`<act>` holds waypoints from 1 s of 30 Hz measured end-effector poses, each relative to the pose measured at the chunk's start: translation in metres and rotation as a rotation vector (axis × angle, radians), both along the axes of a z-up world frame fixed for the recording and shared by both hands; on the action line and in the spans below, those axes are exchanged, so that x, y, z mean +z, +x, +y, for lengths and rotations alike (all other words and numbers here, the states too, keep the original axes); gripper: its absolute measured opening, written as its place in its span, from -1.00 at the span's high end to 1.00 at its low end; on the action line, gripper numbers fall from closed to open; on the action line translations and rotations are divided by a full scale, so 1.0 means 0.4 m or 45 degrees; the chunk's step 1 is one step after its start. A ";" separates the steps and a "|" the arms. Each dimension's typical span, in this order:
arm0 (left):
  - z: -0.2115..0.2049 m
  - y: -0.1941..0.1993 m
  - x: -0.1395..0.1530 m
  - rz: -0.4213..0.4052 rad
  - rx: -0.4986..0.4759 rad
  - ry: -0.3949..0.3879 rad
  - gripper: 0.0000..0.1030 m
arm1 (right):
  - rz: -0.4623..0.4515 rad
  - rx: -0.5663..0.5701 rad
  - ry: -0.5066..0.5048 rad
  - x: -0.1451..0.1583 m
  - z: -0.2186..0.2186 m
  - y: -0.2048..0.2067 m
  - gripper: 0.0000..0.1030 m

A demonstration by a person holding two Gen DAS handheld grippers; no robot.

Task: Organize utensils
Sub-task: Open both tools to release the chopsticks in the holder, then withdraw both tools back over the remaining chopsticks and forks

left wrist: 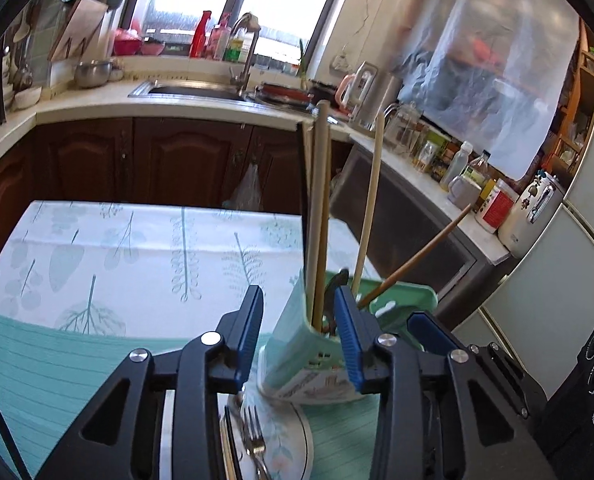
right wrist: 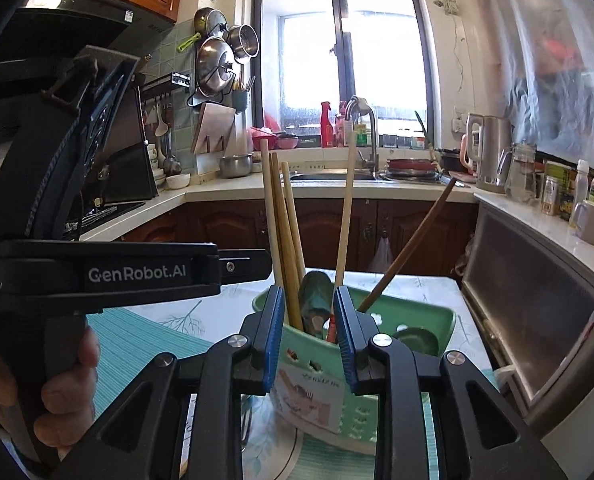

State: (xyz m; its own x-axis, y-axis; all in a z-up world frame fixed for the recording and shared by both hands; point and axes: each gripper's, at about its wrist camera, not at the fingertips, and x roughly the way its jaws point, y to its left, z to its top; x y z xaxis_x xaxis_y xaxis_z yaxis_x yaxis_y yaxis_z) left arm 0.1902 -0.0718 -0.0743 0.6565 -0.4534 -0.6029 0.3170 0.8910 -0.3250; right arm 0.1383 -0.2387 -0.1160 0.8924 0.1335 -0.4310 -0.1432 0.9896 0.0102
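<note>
A green plastic utensil holder [right wrist: 381, 320] stands on the table and also shows in the left wrist view [left wrist: 301, 344]. It holds several wooden chopsticks [right wrist: 285, 236], a dark-handled utensil [right wrist: 409, 246] and a dark green spoon [right wrist: 317, 300]. My right gripper [right wrist: 307, 340] is open with its jaws either side of the holder's near compartment. My left gripper [left wrist: 301, 336] is open, with the holder's corner between its jaws. A fork [left wrist: 253, 436] lies on a plate [left wrist: 285, 444] below the left gripper. The left gripper's body [right wrist: 109, 268] shows at the left of the right wrist view.
The table has a leaf-print cloth [left wrist: 137, 248] and a teal mat [left wrist: 57, 360]. A counter with bottles and jars [left wrist: 465, 176] runs along the right. The sink [right wrist: 337, 176] and cabinets lie behind. A black appliance [left wrist: 593, 380] sits at lower right.
</note>
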 end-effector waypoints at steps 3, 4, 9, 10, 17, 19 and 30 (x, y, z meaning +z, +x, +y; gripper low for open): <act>0.018 -0.018 -0.010 0.075 -0.018 0.015 0.29 | 0.052 0.001 -0.001 -0.008 0.014 -0.043 0.50; 0.024 -0.025 -0.013 0.094 -0.022 0.023 0.19 | 0.070 0.006 0.000 -0.011 0.020 -0.056 0.50; 0.070 -0.067 -0.049 0.229 -0.021 0.112 -0.11 | 0.236 0.033 0.024 -0.051 0.050 -0.120 0.50; 0.079 -0.077 -0.061 0.261 -0.022 0.132 -0.11 | 0.269 0.033 0.031 -0.059 0.058 -0.131 0.50; 0.117 -0.140 -0.157 0.485 -0.049 0.241 -0.11 | 0.524 0.038 0.158 -0.137 0.084 -0.205 0.50; 0.116 -0.158 -0.184 0.528 -0.067 0.270 -0.11 | 0.607 0.024 0.193 -0.166 0.088 -0.226 0.50; 0.114 -0.225 -0.315 0.680 -0.141 0.336 -0.04 | 0.853 -0.060 0.354 -0.267 0.075 -0.301 0.50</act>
State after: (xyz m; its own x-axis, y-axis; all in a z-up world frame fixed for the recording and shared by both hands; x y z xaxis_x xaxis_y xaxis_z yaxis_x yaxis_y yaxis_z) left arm 0.1003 -0.0263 -0.2002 0.1891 -0.2923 -0.9374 0.2665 0.9341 -0.2375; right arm 0.0178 -0.2087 -0.2230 0.4562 0.2859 -0.8427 0.0245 0.9426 0.3330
